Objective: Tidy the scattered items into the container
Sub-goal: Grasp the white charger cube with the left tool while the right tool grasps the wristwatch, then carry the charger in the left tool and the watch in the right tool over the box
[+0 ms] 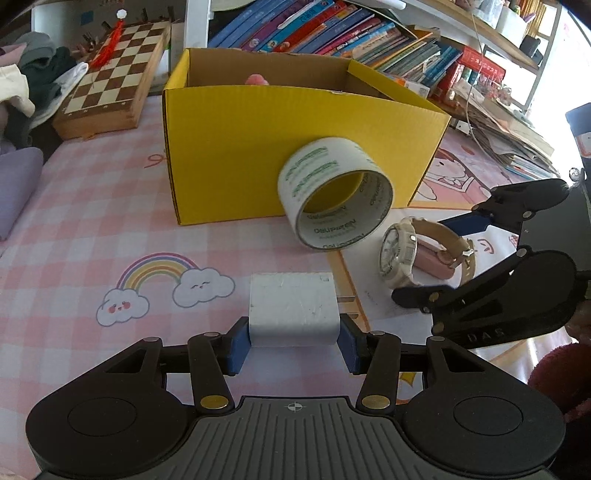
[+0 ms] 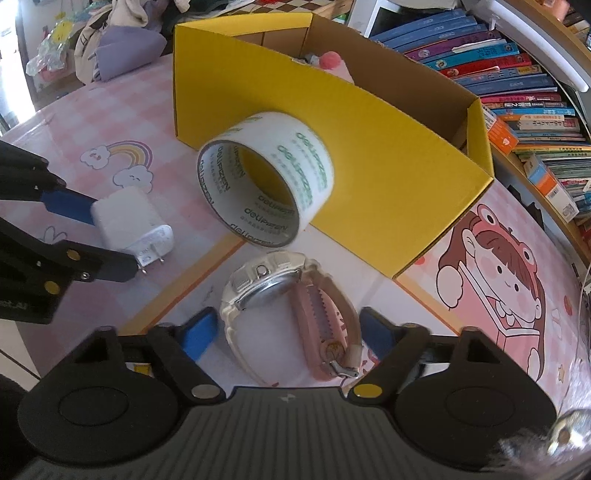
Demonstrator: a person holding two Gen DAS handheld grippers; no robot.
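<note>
A: Which step is in hand here?

B: Two pick-ups at once, by my reading. The left gripper [image 1: 294, 341] has its jaws clenched on the white charger [image 1: 293, 308], blue pads pressed to both of its sides. Whether the charger rests on the counter [image 1: 110, 229] or is just clear of it, I cannot tell.

A: And the right gripper [image 2: 286, 332]?

B: Its jaws stand released, spread to either side of the cream watch [image 2: 284, 314], which lies on the counter wrapped round a pink holder [image 2: 325, 332]. The pads do not appear to touch it.

A: Where are the other things?

B: The tape roll [image 2: 266, 177] stands on edge just in front of the yellow box [image 2: 388, 184], close to its front wall. Something pink [image 2: 332, 61] already lies inside the box.

A: What does the next move call for?

B: Likely carrying the charger up over the high front wall and letting go inside, without knocking the tape roll. On the right, the jaws need to close across the watch's strap and holder, which may slip or roll.

A: And the room?

B: The counter wears a pink checked cover with rainbows and cartoon figures. Behind it sit a chessboard [image 1: 114, 77], heaped clothes [image 1: 33, 74] and shelves of books [image 1: 332, 33].
</note>
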